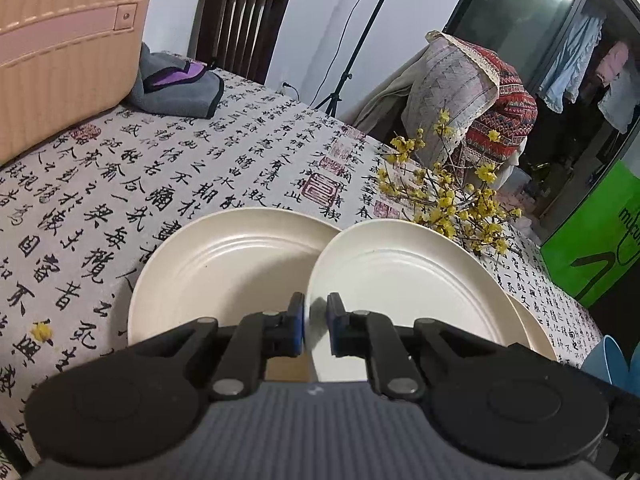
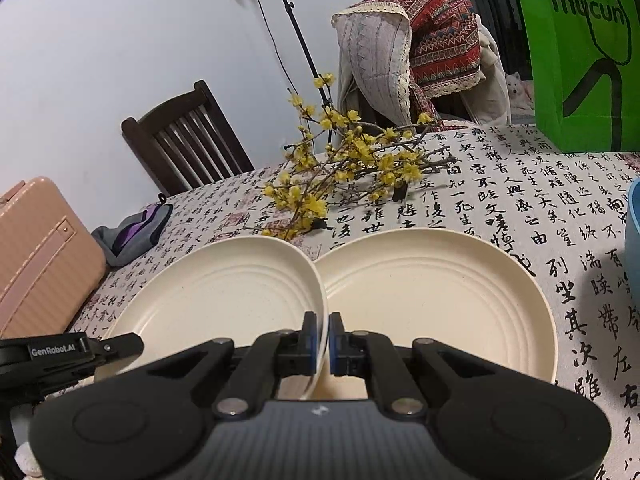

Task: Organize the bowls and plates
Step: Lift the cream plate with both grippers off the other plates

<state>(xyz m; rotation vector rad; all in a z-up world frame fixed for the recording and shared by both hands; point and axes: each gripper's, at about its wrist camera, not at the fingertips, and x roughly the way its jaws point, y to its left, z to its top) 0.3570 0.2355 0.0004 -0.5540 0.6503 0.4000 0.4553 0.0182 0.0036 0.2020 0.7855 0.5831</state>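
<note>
Left wrist view: sits just behind the left gripper (image 1: 316, 324), looks forward and down along its fingers, very close over two cream plates (image 1: 224, 264), facing the far table edge, chair (image 1: 240, 16) and pink suitcase (image 1: 68, 48). Right wrist view: same setup behind the right gripper (image 2: 323, 344), tilted down, close over the plates (image 2: 436, 300). Shared: both plates, yellow flower branch (image 1: 452, 196) (image 2: 344, 164), patterned tablecloth (image 1: 160, 168) (image 2: 520, 200), chair (image 2: 188, 136), suitcase (image 2: 40, 252), green bag (image 1: 596, 240) (image 2: 580, 52). Left gripper (image 2: 72, 354) shows at the right view's lower left.
</note>
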